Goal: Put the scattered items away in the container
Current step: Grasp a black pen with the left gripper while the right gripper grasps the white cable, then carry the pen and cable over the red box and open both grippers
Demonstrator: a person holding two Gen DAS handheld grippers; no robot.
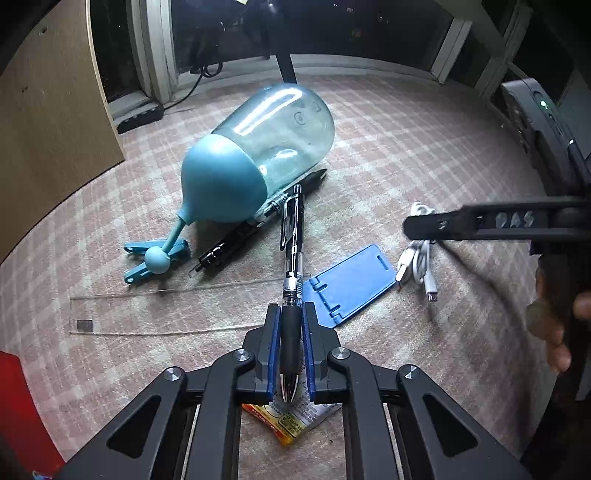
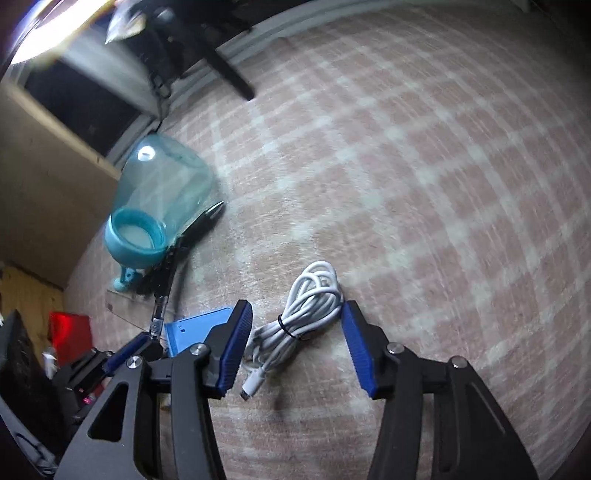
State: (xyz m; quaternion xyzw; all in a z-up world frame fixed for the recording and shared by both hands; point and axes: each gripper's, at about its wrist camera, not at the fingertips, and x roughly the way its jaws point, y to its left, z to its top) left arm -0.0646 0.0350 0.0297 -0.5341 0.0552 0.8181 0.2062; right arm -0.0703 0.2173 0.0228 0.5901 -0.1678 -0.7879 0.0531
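The left gripper point(image 1: 290, 343) clamped a black pen point(image 1: 291, 258) by its grip, long axis running away toward the toppled jar point(image 1: 266, 147), tip nearest the camera. The right gripper point(image 2: 295, 343) stood open astride a white cable point(image 2: 306, 310), pads clear. Checked pink carpet point(image 2: 424, 184) lay bare rightward; windows point(image 1: 332, 33) behind.

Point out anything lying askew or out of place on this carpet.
The clear blue jar lies tipped on its side on the checked carpet, mouth toward the cameras, with a black pen wedged against it. A snack wrapper lies under the left tool, which is shut on a second pen.
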